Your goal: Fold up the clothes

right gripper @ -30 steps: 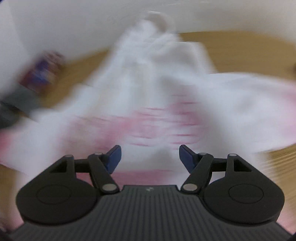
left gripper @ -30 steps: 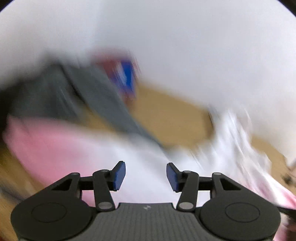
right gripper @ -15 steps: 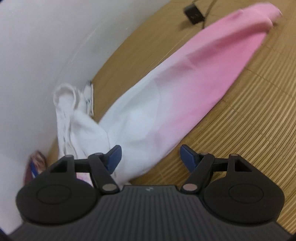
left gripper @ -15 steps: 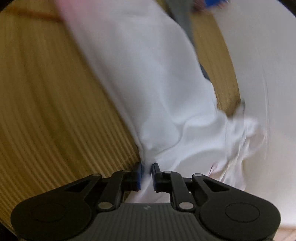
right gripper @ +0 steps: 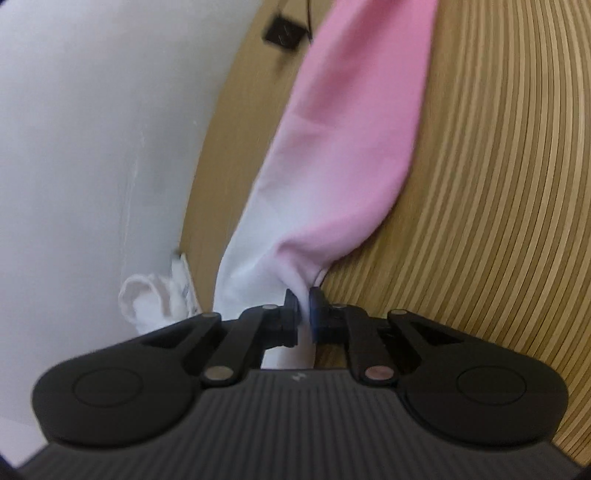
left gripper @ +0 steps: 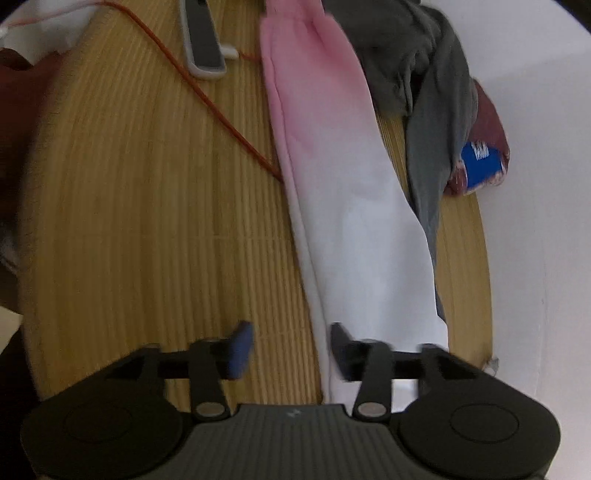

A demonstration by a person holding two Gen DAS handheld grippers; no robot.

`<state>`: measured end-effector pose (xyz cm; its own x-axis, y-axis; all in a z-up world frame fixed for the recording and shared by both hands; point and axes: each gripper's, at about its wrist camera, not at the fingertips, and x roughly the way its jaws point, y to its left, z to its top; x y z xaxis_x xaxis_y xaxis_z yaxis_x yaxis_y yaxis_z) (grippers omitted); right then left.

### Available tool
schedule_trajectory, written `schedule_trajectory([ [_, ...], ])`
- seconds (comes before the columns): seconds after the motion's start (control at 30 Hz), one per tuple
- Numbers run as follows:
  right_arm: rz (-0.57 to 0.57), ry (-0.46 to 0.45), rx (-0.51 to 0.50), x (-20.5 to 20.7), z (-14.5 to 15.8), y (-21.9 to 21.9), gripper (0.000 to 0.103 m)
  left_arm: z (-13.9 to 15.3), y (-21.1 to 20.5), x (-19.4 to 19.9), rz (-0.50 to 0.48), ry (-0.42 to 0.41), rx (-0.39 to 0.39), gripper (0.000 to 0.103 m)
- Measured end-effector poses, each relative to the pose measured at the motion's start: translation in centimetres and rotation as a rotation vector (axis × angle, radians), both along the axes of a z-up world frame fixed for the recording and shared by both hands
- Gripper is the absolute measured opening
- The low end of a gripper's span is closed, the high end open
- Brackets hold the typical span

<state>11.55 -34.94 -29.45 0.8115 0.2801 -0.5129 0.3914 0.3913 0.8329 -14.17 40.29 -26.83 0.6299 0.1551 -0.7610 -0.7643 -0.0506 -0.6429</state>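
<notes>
A pink-and-white garment (left gripper: 343, 206) is being stretched in a long band across a ribbed wooden table (left gripper: 147, 221), close to a white wall (right gripper: 92, 147). In the left wrist view the pink end is lying far from the camera and the white end is reaching down to the left gripper (left gripper: 291, 349). That gripper's jaws have just been opening and are now standing apart, with nothing being pinched; the garment's white edge is passing just inside the right finger (left gripper: 341, 350), while bare table is being seen beside the blue pad (left gripper: 240, 349) of the other finger. Whether the cloth is touching that right finger cannot be told.

In the right wrist view the right gripper (right gripper: 303, 315) has just been closing, and its 2 fingers are now clamped on a bunched fold of the garment (right gripper: 332, 147) where white is fading into pink. From the pinch, the cloth is fanning out and away over the table towards its pink end. A crumpled white part (right gripper: 155, 299) is lying just left of the gripper, against the wall.

A grey garment (left gripper: 424, 92) is heaped beside the pink end, partly over a red-and-blue item (left gripper: 480, 162). An orange cable (left gripper: 207, 99) is running across the table to the garment's edge, and a grey device (left gripper: 203, 40) is lying near it. A small black box (right gripper: 284, 31) with a cord is resting on the far table.
</notes>
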Motion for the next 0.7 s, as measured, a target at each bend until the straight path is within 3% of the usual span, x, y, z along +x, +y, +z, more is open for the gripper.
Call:
schedule_trajectory([
  [0.07,-0.043,-0.001,-0.023,0.1,0.1,-1.1,0.009,-0.5,0.9,1.2,-0.037,-0.025,0.019,0.051],
  [0.1,-0.064,0.005,-0.023,0.1,0.1,-1.6,0.009,-0.6,1.3,1.8,-0.052,-0.018,0.035,0.042],
  [0.2,-0.084,0.009,-0.035,0.1,0.0,-2.5,0.009,-1.3,2.1,3.0,-0.059,0.036,0.054,0.001],
  [0.27,-0.079,0.007,-0.055,0.1,0.1,-2.7,0.010,-1.6,2.4,2.9,-0.009,0.026,0.064,0.000],
  [0.43,-0.101,0.016,-0.085,0.4,0.3,-3.3,0.010,1.1,4.0,0.7,0.092,0.036,0.273,0.000],
  [0.53,-0.091,0.029,-0.109,0.7,0.5,-3.3,0.010,1.3,6.1,-1.0,0.169,0.070,0.261,0.000],
  [0.63,-0.069,0.038,-0.132,0.9,0.7,-2.9,0.010,0.7,6.9,-1.1,0.154,0.093,0.197,0.002],
  [0.67,-0.068,0.035,-0.127,0.8,0.6,-2.9,0.010,0.7,6.7,-1.0,0.105,0.078,0.181,0.008],
  [0.7,-0.066,0.032,-0.122,0.7,0.5,-3.0,0.011,0.7,6.5,-0.9,0.056,0.062,0.165,0.029],
])
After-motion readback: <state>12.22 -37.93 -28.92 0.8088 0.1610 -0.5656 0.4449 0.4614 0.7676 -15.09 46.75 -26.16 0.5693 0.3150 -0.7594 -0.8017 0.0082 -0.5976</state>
